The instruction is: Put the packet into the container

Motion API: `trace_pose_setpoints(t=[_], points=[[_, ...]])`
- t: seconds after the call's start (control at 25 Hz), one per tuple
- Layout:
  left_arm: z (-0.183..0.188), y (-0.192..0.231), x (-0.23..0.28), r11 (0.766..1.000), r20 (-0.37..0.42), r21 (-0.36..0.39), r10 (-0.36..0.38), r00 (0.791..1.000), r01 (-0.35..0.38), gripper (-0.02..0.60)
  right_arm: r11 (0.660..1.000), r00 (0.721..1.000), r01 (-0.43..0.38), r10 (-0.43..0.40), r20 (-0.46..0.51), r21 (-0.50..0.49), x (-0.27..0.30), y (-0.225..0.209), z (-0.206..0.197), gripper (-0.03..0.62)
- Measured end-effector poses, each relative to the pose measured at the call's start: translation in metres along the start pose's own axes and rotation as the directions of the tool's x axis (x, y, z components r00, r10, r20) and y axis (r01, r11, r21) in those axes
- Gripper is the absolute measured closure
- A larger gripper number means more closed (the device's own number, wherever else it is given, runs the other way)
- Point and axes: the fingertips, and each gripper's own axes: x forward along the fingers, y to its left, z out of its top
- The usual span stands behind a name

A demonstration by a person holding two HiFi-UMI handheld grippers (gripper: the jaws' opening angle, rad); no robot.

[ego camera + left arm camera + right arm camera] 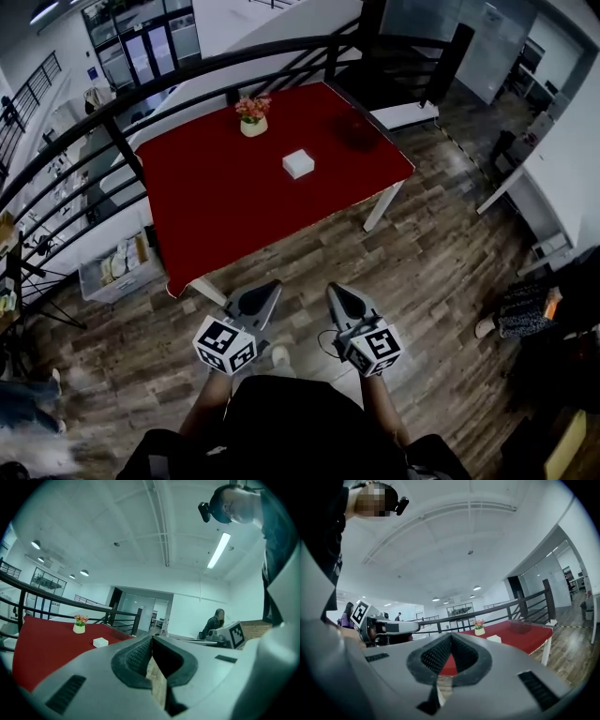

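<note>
Left claw (268, 290) is closed: pads are met at the tip and nothing is pinched between them. Right claw (337, 296) is closed on itself the same way, empty. Both are held side by side, near each other, over the wood floor (441, 234) and short of the red table (206, 206).

Packet (298, 163), a small white box, is seen lying flat on the table, well ahead of both claws and roughly on the line between them, touched by neither. From the left claw (151, 640) the packet (100, 642) is seen ahead and to the left of the tip. From the right claw (450, 638) the packet (493, 639) is seen ahead and to the right.

Container (359, 129), dark and see-through, is placed farther ahead than the packet and off to its right, by the table's far right corner, well apart from both claws. The packet is not in it.

Flower pot (253, 119) is set beyond the packet, ahead-left. Black railing (281, 52) is seen behind the table.
</note>
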Motion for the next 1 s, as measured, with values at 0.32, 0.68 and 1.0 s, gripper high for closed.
trace_pose_setpoints(t=[0.32,0.68,1.0], points=[[0.002,0.054,0.032,1.0,-0.004,-0.015,-0.022,1.0,0.022,0.571,1.0,1.0,0.03,-0.03,-0.001,-0.001,0.054,-0.024,-0.001,0.574],[0.001,0.087,0.096,0.998,-0.042,-0.017,-0.06,0.997,0.06,0.571,0.997,0.997,0.079,-0.079,-0.002,0.016,0.091,-0.086,0.0,0.574],[0.015,0.128,0.189,0.997,-0.066,0.002,-0.081,0.995,0.082,0.571,0.996,0.996,0.084,-0.085,0.012,0.022,0.147,-0.17,0.022,0.574]])
